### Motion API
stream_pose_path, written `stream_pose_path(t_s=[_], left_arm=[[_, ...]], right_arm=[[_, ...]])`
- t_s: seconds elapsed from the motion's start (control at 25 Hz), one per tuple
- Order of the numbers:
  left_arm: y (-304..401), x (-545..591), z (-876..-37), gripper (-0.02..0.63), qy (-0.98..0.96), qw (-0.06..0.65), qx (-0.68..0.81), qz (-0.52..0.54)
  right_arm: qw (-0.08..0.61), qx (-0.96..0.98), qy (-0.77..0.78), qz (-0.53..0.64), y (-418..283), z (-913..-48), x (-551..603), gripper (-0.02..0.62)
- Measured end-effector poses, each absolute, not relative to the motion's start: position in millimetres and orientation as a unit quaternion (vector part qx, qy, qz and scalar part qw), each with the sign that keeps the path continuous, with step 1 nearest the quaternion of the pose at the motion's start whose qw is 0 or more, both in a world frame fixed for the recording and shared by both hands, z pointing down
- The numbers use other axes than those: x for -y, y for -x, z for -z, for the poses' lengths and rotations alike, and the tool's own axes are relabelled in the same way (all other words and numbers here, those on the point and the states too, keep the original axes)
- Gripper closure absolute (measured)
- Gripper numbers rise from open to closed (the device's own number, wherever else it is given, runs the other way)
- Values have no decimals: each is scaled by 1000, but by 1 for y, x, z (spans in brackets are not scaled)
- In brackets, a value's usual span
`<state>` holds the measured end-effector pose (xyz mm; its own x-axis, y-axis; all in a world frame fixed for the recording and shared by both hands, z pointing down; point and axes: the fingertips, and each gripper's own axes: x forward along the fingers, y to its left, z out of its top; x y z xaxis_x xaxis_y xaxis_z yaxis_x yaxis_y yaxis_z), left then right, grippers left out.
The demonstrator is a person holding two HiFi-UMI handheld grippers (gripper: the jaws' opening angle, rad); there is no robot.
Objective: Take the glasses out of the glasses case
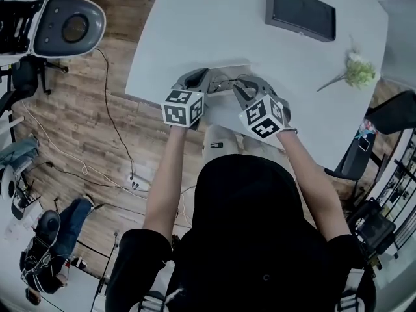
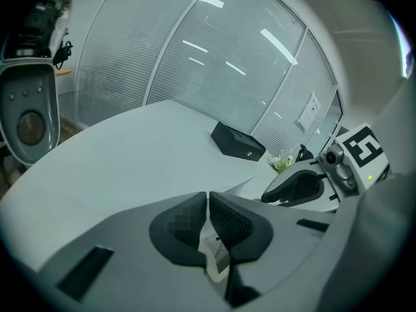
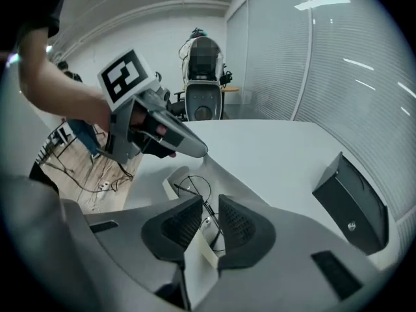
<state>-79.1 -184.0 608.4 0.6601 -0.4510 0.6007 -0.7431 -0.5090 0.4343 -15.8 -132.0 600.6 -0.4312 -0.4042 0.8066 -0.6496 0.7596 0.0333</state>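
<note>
An open grey glasses case (image 1: pixel 220 106) lies near the white table's (image 1: pixel 214 25) front edge, with thin wire-framed glasses (image 1: pixel 225 83) in it. My left gripper (image 1: pixel 197 83) is at the case's left end, and in the left gripper view it (image 2: pixel 208 216) is shut on a thin flap of the case (image 2: pixel 238 188). My right gripper (image 1: pixel 244 90) is at the right end. In the right gripper view its pads (image 3: pixel 240 229) stand narrowly apart around the bridge of the glasses (image 3: pixel 190 188), gripping them above the case (image 3: pixel 171 184).
A black box (image 1: pixel 300 12) stands at the table's far side, and a small flower sprig (image 1: pixel 357 72) lies at the right. A white machine (image 1: pixel 62 25) and cables are on the floor at left. A dark chair (image 1: pixel 396 112) is at the right.
</note>
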Motion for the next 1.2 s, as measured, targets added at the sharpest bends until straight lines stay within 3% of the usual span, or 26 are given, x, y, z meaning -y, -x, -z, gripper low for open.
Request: stream_pose_path(t_s=[0.52, 1.2], left_arm=[[84, 199, -606, 574, -842, 354, 357, -195], [85, 203, -605, 574, -839, 358, 363, -189]], right_arm=[[508, 833, -209, -69, 34, -636, 139, 492], [516, 835, -140, -129, 40, -650, 131, 533]])
